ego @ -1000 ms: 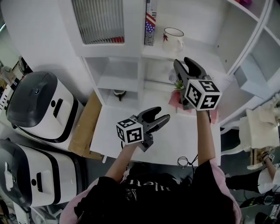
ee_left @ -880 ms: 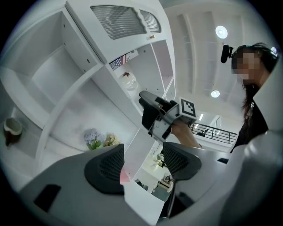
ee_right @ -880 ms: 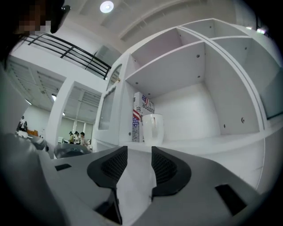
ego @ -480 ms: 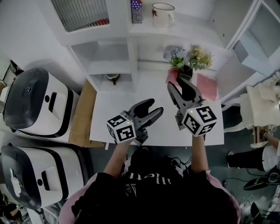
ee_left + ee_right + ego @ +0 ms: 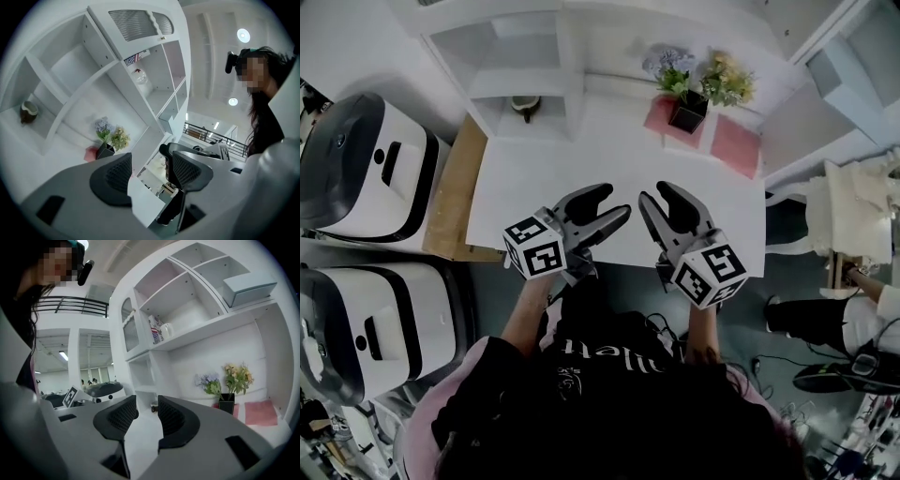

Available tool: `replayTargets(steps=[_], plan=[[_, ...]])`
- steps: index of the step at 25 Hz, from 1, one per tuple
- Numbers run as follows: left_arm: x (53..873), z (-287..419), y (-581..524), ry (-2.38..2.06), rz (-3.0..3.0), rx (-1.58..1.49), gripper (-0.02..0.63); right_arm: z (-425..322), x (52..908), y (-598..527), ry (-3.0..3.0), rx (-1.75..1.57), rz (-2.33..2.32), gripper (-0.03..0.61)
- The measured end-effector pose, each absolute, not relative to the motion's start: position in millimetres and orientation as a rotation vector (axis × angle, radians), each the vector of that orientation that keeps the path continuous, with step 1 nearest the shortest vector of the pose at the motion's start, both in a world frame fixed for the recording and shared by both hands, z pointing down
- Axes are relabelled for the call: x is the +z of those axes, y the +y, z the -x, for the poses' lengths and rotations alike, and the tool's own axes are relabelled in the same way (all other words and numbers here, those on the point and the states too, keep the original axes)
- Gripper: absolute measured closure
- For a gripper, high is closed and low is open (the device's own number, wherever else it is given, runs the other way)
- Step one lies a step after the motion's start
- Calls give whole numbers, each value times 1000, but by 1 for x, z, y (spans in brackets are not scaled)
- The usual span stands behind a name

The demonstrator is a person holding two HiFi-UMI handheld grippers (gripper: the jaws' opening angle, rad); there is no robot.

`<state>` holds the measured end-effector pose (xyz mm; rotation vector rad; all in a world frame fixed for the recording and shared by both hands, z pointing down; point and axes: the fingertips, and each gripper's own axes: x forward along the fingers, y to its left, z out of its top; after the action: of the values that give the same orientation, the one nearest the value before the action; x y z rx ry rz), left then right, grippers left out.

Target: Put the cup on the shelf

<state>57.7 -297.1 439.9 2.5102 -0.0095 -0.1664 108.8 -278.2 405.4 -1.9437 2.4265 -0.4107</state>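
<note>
The white cup [image 5: 166,330] stands upright on the white shelf [image 5: 211,326], next to a flag-print book [image 5: 154,329]. It also shows small in the left gripper view as a cup [image 5: 140,77]. The head view does not reach it. My right gripper [image 5: 658,194] hovers over the near edge of the white table [image 5: 581,150], far from the cup. Its jaws are closing, with nothing between them [image 5: 147,416]. My left gripper [image 5: 614,202] is beside it, open and empty [image 5: 149,168].
A black pot of flowers [image 5: 689,112] and two pink mats [image 5: 733,145] sit at the table's back right. A small dark bowl [image 5: 523,105] rests in a low cubby. Two white-and-black appliances [image 5: 366,169] stand on the left, a wooden board [image 5: 450,202] beside the table.
Both grippers drew back toward the table's near edge. The right one dropped away from the shelf, and the head view tilted down so the cup left it.
</note>
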Motion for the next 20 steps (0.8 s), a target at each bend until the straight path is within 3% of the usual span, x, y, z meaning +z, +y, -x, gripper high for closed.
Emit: replayTargets(steps=[12, 20], plan=[[432, -57, -188, -166, -2507, -195, 330, -107, 408, -151, 2483, -425, 1825, 487], [437, -47, -107, -271, -2501, -222, 330, -97, 412, -71, 2551, -416, 1715, 500]])
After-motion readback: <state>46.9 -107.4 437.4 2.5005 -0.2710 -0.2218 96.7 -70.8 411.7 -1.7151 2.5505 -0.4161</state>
